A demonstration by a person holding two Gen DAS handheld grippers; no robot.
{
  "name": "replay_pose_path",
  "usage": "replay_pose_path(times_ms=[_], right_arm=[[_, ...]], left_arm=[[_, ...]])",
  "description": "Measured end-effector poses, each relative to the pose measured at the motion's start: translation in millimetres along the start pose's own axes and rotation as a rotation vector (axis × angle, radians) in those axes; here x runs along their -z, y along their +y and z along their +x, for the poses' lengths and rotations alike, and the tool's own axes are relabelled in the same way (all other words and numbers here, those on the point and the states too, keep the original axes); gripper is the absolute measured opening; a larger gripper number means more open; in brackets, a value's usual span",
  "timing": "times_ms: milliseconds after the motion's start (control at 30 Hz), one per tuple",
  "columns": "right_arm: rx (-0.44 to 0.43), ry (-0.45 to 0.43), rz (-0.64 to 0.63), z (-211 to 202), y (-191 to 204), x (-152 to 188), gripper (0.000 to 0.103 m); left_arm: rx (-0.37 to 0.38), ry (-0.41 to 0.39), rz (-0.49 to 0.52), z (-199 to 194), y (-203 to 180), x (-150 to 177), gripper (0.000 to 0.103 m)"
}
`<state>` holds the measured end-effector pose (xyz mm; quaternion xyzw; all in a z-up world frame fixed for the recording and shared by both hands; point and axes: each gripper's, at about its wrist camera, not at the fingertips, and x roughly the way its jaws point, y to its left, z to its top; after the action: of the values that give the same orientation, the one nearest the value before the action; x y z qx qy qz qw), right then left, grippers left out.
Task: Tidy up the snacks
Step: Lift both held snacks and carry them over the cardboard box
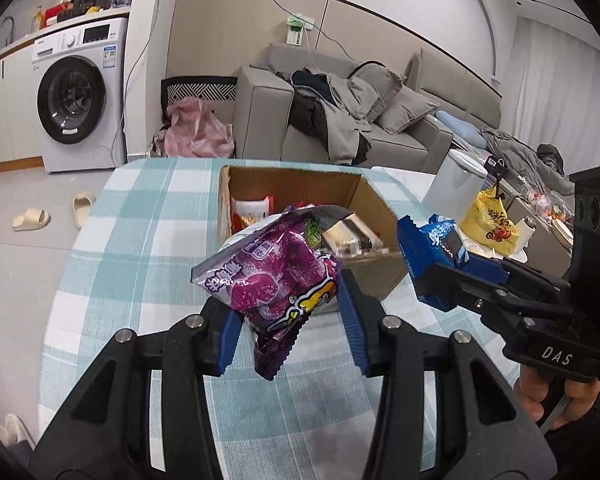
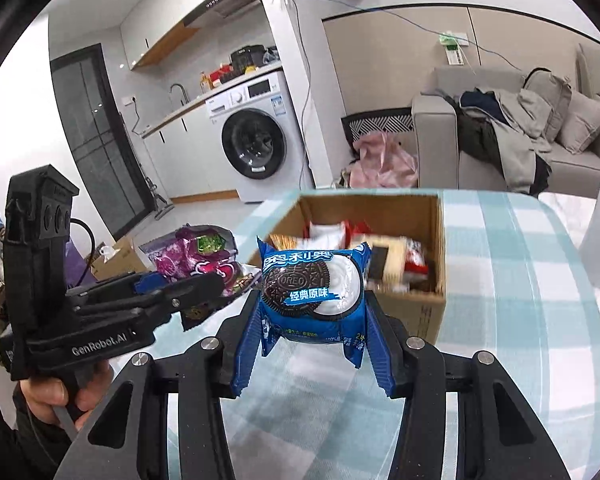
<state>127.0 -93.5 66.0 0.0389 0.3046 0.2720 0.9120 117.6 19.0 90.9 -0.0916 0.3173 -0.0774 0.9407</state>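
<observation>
A purple candy bag (image 1: pixel 276 280) is pinched by its lower end in the left gripper (image 1: pixel 290 328), and a blue cookie pack (image 2: pixel 314 292) is clamped at its bottom corners in the right gripper (image 2: pixel 312 344); both are held in the air above a tabletop (image 1: pixel 148 216) covered in a teal-and-white checked cloth. An open cardboard box (image 2: pixel 424 312), already partly filled with other wrapped snacks, is seen just beyond the two packets, near the far edge of the tabletop. The step in hand is judged to be the carrying of both packets over the near wall of the box so that they can be dropped inside. To be done well, the packets should be kept high enough for their hanging ends to pass over the cardboard rim, and each gripper should be brought over a free spot among the contents before its hold is let go. Since the two grippers are held side by side, some room should be kept between them so that the bags are not knocked together. The candy bag is gripped only at one end and droops to the side, so a steady, unhurried movement is advised. A white container (image 1: pixel 452 184) and a yellow bag (image 1: pixel 488 224) standing to the right of the box should be avoided.
</observation>
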Motion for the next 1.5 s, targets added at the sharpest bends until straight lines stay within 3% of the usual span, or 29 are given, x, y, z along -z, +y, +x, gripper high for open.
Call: replay_pose_path(times_ms=[567,1500], right_arm=[[0.03,-0.04,0.051,6.2,-11.0,-37.5,0.049],[0.058,-0.014,0.184,62.9,-56.8,-36.5,0.049]], left_arm=[[-0.025,-0.037,0.032,4.3,-11.4,-40.8,0.042],[-0.042,0.022,0.032,88.4,-2.3,-52.3,0.042]])
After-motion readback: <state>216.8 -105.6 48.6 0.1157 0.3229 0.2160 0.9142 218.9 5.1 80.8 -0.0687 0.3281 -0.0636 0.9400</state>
